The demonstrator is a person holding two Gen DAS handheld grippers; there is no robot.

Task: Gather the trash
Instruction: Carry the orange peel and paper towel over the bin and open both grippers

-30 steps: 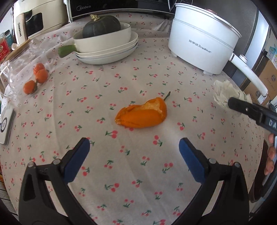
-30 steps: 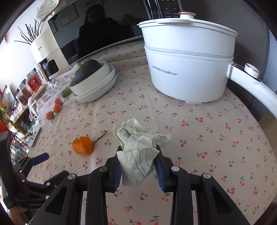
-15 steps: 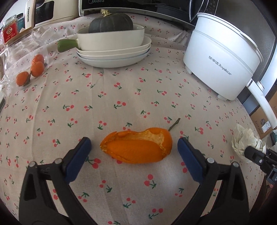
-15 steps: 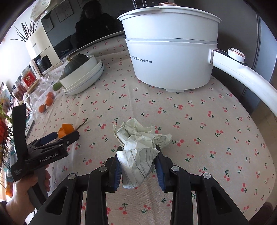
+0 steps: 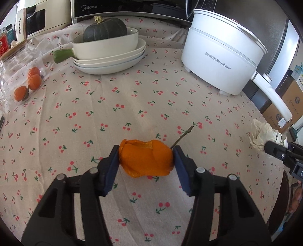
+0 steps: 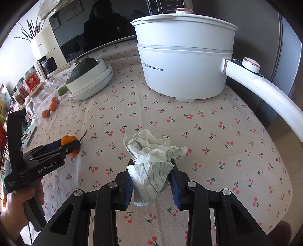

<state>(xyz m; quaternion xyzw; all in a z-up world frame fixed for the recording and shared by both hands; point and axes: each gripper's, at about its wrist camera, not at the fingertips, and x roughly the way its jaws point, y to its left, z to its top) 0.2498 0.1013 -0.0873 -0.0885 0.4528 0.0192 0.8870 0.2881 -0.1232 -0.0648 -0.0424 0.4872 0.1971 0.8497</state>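
An orange peel with a thin twig stem lies on the cherry-print tablecloth. My left gripper has its jaws closing, and both blue pads press the peel's sides, bunching it up. The right wrist view shows the same grip from the side, with the left gripper at the left and a hand on its handle. My right gripper is shut on a crumpled white paper with green lines, held just above the cloth. That paper also shows at the right edge of the left wrist view.
A white electric pot with a long handle stands at the back right. Stacked white dishes carry a dark green squash. Small oranges lie in a clear bag at the left. A microwave stands behind.
The left gripper moved forward over the peel and its wide-open jaws closed onto it, squeezing it shorter. The right gripper kept its hold on the paper and shifted slightly.
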